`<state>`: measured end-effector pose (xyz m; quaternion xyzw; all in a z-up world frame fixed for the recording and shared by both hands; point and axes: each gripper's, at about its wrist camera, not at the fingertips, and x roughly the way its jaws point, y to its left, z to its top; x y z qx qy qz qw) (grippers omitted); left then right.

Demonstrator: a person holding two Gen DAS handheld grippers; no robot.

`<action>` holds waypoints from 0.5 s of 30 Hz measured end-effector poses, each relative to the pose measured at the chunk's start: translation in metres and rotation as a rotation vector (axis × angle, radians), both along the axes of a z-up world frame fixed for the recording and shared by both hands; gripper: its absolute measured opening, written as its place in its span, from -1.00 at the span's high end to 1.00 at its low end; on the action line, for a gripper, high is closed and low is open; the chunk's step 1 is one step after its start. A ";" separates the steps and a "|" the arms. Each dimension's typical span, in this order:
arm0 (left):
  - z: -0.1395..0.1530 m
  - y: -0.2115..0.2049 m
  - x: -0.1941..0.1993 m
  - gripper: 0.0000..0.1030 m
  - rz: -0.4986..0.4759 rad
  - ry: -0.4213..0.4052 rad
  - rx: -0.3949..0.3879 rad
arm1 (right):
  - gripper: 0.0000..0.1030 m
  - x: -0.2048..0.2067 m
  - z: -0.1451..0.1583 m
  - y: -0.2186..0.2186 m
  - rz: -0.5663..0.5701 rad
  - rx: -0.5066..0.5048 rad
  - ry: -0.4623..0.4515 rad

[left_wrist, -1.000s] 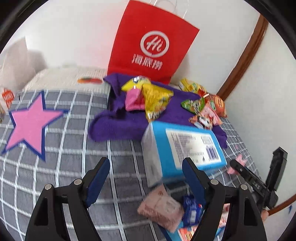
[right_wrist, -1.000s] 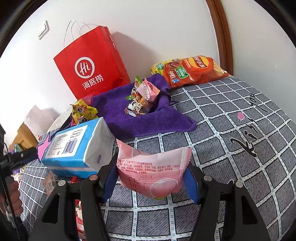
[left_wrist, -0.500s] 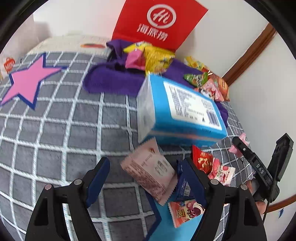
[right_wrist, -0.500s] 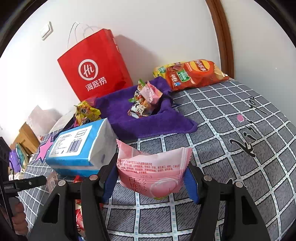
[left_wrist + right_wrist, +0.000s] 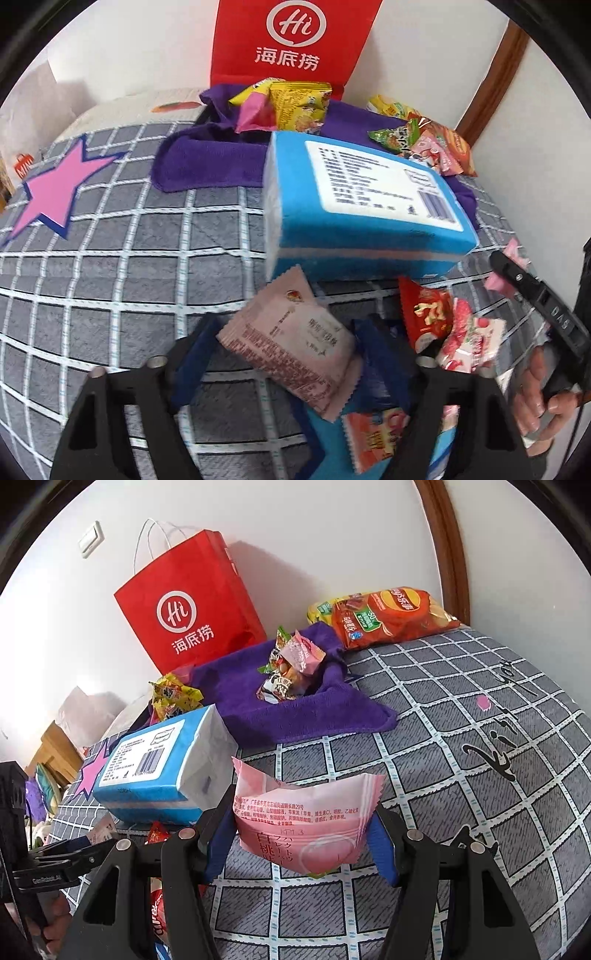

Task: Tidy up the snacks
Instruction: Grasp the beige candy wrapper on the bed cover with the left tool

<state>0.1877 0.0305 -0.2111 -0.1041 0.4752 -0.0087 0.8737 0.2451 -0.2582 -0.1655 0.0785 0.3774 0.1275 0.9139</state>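
My left gripper (image 5: 288, 354) is open, its fingers on either side of a pale pink snack packet (image 5: 291, 343) lying on the grey checked bed. Red and pink packets (image 5: 443, 325) lie to its right, and an orange one (image 5: 373, 439) on a blue sheet below. My right gripper (image 5: 301, 830) is shut on a pink peach snack packet (image 5: 303, 827), held above the bed. A purple towel (image 5: 288, 705) holds small snacks (image 5: 291, 664) in the right wrist view and yellow packets (image 5: 291, 107) in the left wrist view.
A blue tissue pack (image 5: 362, 214) lies just beyond the left gripper and also shows in the right wrist view (image 5: 159, 768). A red paper bag (image 5: 188, 609) stands against the wall. A chips bag (image 5: 384, 616) lies at the far corner. A pink star (image 5: 55, 192) marks the bedspread.
My left gripper has dropped and moved forward, so the pale pink packet now lies between its fingers. My right gripper still holds the peach packet and has shifted only slightly.
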 end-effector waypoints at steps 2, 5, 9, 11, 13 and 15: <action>0.001 0.004 -0.005 -0.27 -0.024 0.001 0.010 | -0.24 0.000 0.000 0.000 0.004 0.000 0.001; 0.002 0.011 -0.011 -0.27 -0.032 0.016 0.022 | -0.24 0.000 0.000 0.000 0.006 -0.003 0.002; 0.004 0.021 -0.020 -0.37 -0.026 0.024 0.061 | -0.24 0.000 0.000 0.001 0.009 -0.009 0.005; 0.003 0.025 -0.022 -0.54 -0.017 0.038 0.069 | -0.24 0.000 0.000 0.000 0.010 -0.010 0.005; 0.000 0.024 -0.023 -0.62 -0.019 0.031 0.069 | -0.24 0.000 0.000 0.001 0.012 -0.012 0.006; -0.003 0.018 -0.023 -0.68 -0.025 0.025 0.100 | -0.24 0.001 0.000 0.001 0.014 -0.015 0.008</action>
